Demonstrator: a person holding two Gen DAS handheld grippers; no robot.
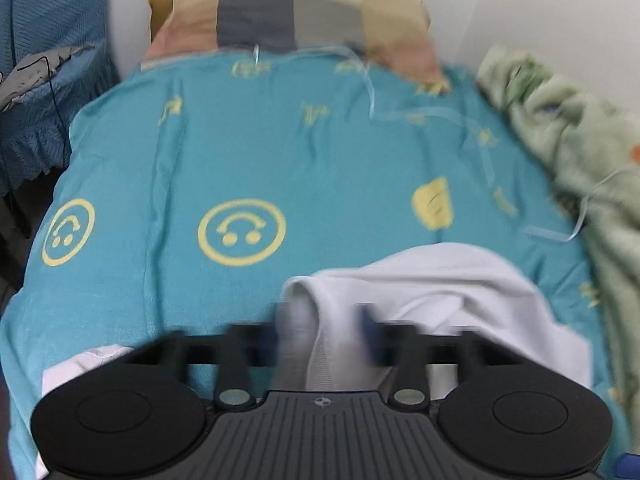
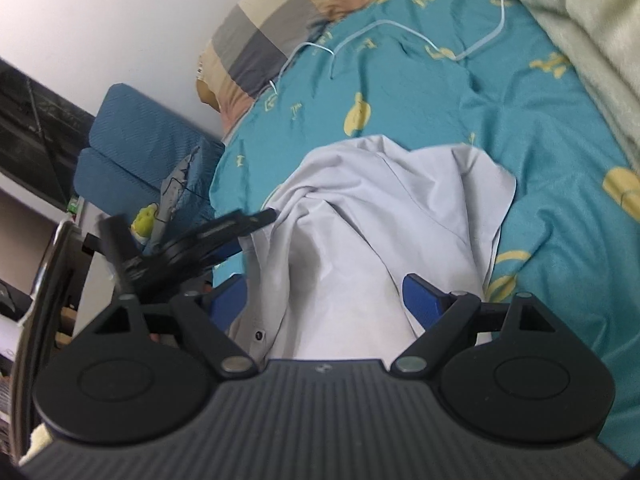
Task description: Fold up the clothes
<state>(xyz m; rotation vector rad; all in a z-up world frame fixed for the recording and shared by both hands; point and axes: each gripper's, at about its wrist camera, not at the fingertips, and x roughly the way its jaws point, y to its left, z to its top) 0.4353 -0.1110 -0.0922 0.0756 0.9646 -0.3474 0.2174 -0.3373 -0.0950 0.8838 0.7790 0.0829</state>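
Note:
A white button shirt (image 2: 360,216) lies bunched on a teal bed sheet (image 2: 540,128) with yellow prints. My right gripper (image 2: 324,300) stands with its blue fingers (image 2: 420,300) on either side of a thick bunch of the shirt, near a dark button; the jaws are wide and I cannot tell whether they pinch it. My left gripper (image 1: 324,332) is blurred; its blue fingers (image 1: 372,336) sit close on a ribbed fold of the same shirt (image 1: 440,288). The left gripper's black body shows in the right wrist view (image 2: 192,244), left of the shirt.
A checked pillow (image 1: 280,12) lies at the head of the bed by the white wall. A pale green blanket (image 1: 568,136) runs along the right side. A thin pale cord (image 2: 400,28) lies on the sheet. A blue chair (image 2: 132,148) stands off the left edge.

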